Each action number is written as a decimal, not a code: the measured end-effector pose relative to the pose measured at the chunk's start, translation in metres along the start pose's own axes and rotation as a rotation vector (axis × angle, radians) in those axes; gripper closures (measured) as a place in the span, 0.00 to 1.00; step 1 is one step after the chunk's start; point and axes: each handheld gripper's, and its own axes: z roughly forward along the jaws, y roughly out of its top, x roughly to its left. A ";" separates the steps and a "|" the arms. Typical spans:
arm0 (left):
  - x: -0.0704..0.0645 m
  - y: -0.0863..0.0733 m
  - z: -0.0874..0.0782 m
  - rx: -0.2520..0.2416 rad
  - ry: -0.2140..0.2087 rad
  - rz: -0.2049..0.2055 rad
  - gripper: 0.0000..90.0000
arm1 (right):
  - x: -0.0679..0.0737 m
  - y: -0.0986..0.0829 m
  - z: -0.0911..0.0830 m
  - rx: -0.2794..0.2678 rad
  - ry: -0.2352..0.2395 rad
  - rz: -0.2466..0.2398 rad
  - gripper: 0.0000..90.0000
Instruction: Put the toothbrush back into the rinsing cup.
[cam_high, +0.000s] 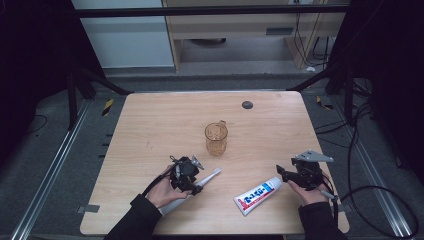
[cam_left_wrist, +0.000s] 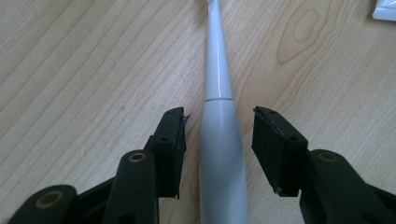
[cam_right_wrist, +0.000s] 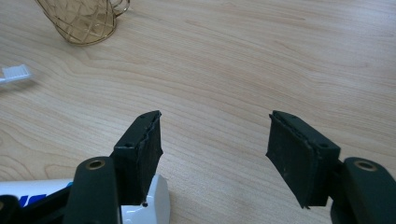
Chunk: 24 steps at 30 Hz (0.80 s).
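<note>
Step in hand — grasp approach: left claw (cam_left_wrist: 218, 140) released, jaws straddling the electric toothbrush (cam_left_wrist: 219, 154) lying at centre frame on the counter (cam_left_wrist: 84, 70). Next move, as judged — clench squarely on the handle. Right claw (cam_right_wrist: 215, 154) released beside the toothpaste tube (cam_high: 258, 194).

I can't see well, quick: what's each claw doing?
Left gripper: open, jaws either side of the toothbrush.
Right gripper: open, holding nothing, beside the toothpaste tube.

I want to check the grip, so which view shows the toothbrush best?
The left gripper view: the toothbrush handle lies between the open tongs. The high view shows it small, partly under the left gripper. The right gripper view catches its bristle head.
</note>
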 end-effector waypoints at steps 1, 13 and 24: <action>0.000 0.000 0.001 0.004 0.001 0.001 0.61 | 0.000 0.000 0.000 -0.001 0.000 -0.004 0.39; 0.002 0.001 0.006 0.038 -0.012 -0.007 0.67 | 0.000 0.000 0.001 0.003 0.003 -0.008 0.39; 0.004 0.001 0.007 0.043 -0.020 -0.018 0.72 | 0.001 0.000 0.001 0.008 0.007 0.000 0.39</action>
